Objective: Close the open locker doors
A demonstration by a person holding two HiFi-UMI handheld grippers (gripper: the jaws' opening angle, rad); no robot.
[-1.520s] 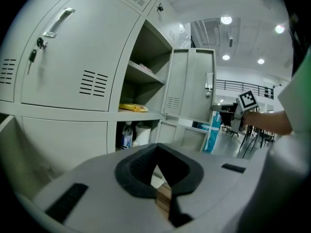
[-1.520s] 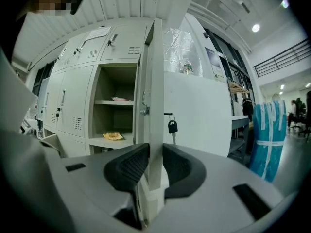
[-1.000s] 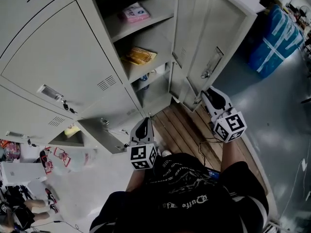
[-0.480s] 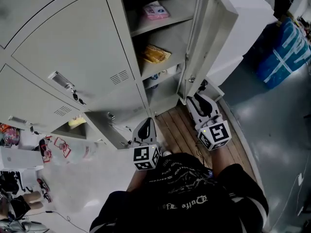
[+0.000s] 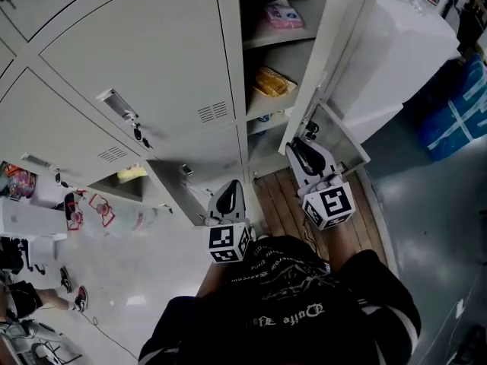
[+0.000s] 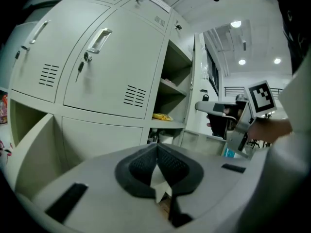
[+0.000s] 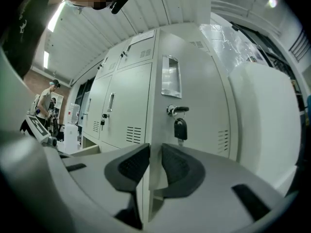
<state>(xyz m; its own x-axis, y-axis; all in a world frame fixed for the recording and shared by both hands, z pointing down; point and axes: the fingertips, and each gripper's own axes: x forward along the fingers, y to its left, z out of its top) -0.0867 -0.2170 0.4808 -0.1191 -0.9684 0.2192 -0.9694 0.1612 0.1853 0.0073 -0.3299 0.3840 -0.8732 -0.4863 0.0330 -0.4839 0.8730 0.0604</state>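
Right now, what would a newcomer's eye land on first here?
The tall door standing open at upper right, with the right gripper closing its jaws on the door's edge. Behind it, shelves show a pink pack above a yellow pack. At left, a lower locker also stands open.

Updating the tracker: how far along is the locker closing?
Done: the upper doors on the left look shut. In hand: the right gripper has the tall door edge between its closing jaws; that door stands partly open. To do: finish it, then the low door hanging open by the idle, shut left gripper.
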